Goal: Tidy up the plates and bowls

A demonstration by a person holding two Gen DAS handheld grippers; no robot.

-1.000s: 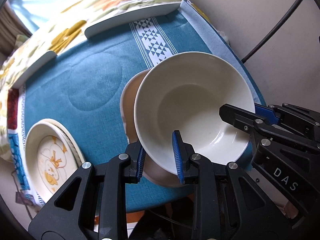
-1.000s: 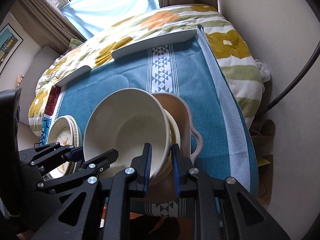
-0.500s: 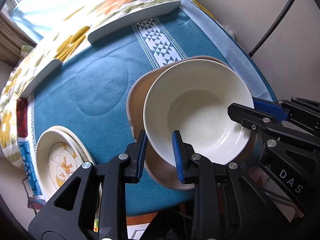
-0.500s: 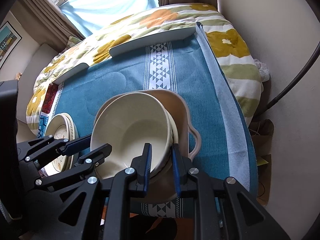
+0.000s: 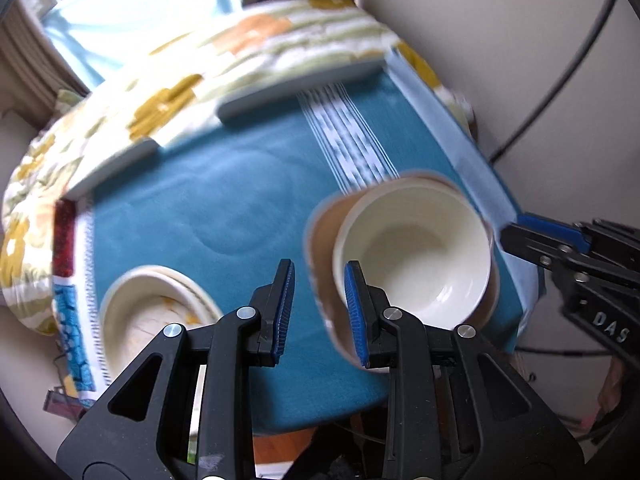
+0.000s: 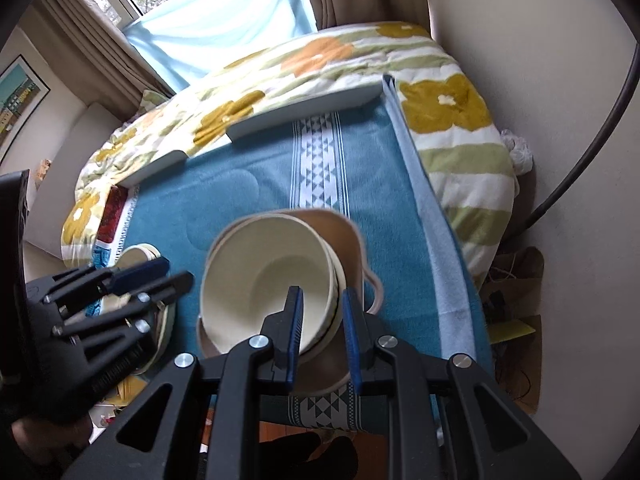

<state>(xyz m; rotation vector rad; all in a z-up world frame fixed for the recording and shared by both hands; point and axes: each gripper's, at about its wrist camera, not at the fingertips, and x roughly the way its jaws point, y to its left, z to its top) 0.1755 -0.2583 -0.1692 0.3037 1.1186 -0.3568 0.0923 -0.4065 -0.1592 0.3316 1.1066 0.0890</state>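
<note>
1. Plates and bowls are laid out on a teal woven tablecloth [image 6: 248, 200] with a white geometric stripe. The cloth is spread over a surface against a pale wall.
2. Beyond the cloth's far edge, a white quilt printed with yellow and orange flowers [image 6: 320, 64] is seen. Two pale grey flat boards [image 6: 304, 112] are laid along that edge.
3. A tan oval ceramic dish with a loop handle [image 6: 348, 240] is set near the cloth's front right corner.
4. The round cream ceramic bowl [image 6: 264, 280] is nested upright inside the tan dish, leaning towards its left side. A second cream rim is glimpsed just beneath it on the right.
5. A small stack of cream round plates with a yellow drawing inside [image 5: 160, 312] is placed at the cloth's front left, well apart from the dish. Its picture is blurred.
6. The left gripper [image 5: 319, 266] is held above the cloth between the plates and the dish. Its blue pads are narrowly parted and nothing is clamped. Only cloth and the dish's edge are seen through the gap.
7. The right gripper [image 6: 322, 291] is poised over the bowl's right rim. Its pads are likewise narrowly parted. The rim is seen through the gap but is not pinched; in the left wrist view its tips are just clear of the bowl.
</note>
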